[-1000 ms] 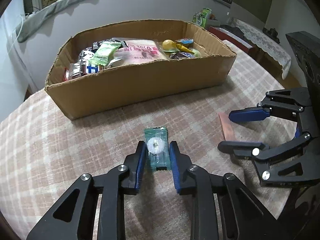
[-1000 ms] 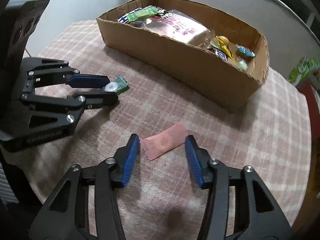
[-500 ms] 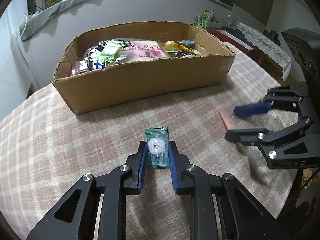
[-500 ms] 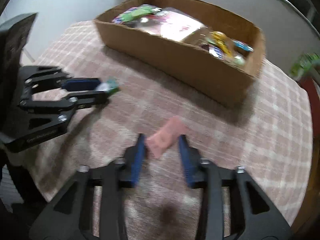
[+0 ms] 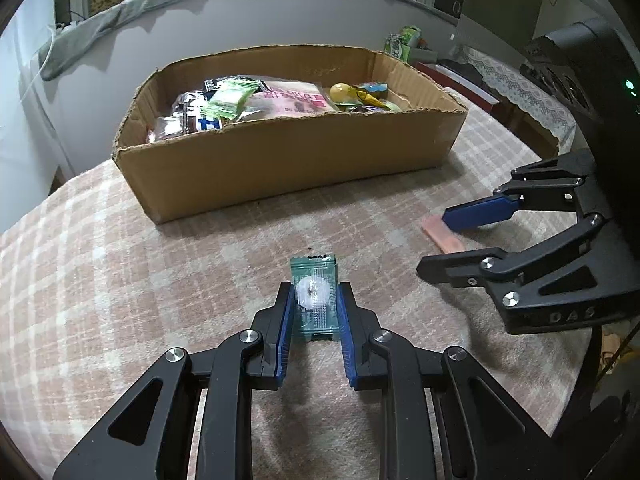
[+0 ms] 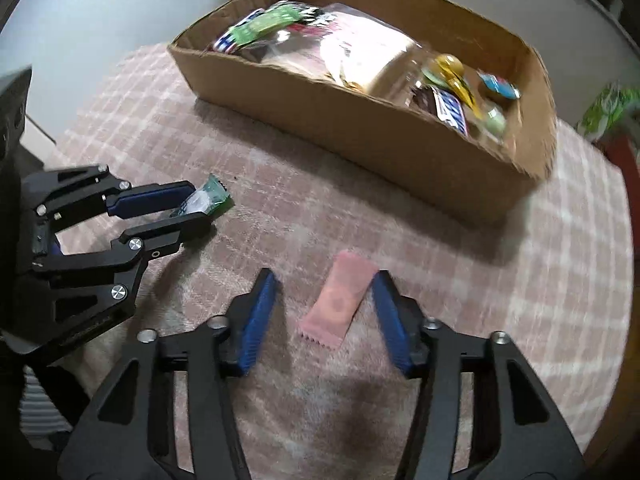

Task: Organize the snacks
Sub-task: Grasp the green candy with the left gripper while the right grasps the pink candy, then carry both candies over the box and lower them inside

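Left tongs clamp green candy; right tongs, closing, straddle pink packet.

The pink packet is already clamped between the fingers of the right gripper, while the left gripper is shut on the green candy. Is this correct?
Not quite. The right wrist view shows the pink packet lying on the tablecloth between the open fingers of the right gripper; at most one finger touches it, so it is not clamped. The left gripper is indeed shut on the green candy.
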`<move>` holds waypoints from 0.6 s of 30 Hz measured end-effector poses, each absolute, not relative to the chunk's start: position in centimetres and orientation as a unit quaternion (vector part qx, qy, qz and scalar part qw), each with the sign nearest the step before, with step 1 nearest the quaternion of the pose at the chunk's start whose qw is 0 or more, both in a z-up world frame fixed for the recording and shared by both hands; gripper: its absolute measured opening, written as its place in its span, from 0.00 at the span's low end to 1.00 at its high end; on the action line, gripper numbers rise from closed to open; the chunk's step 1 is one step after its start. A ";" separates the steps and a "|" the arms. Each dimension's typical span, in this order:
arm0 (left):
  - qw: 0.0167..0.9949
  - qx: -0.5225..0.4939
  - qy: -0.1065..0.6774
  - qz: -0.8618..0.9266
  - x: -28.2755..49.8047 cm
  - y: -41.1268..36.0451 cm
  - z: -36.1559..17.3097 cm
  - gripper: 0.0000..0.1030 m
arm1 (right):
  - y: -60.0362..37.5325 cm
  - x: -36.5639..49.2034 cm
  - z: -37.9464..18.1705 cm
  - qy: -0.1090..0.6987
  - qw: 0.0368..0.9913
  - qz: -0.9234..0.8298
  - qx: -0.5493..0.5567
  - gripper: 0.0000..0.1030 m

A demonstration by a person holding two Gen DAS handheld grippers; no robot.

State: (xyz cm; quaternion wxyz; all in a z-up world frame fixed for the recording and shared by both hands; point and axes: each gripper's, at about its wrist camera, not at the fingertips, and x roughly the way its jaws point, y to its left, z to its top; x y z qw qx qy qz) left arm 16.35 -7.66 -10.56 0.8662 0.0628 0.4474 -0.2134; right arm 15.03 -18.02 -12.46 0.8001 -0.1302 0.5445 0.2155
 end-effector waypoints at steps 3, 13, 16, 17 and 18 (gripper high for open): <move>0.867 0.062 0.446 -0.214 16.3 -7.7 -10.6 0.19 | -17.5 14.2 -12.5 0.539 0.798 0.221 -0.157 0.35; 0.867 0.067 0.447 -0.211 16.2 -8.0 -10.6 0.19 | -19.1 12.9 -12.4 0.524 0.809 0.214 -0.160 0.30; 0.866 0.061 0.449 -0.212 16.2 -8.1 -10.6 0.19 | -19.0 12.5 -12.4 0.525 0.807 0.222 -0.155 0.21; 0.866 0.058 0.449 -0.213 16.2 -8.0 -10.5 0.19 | -19.0 12.4 -12.4 0.525 0.807 0.223 -0.155 0.20; 0.866 0.056 0.449 -0.212 16.1 -8.0 -10.4 0.19 | -18.8 12.5 -12.4 0.524 0.807 0.224 -0.154 0.20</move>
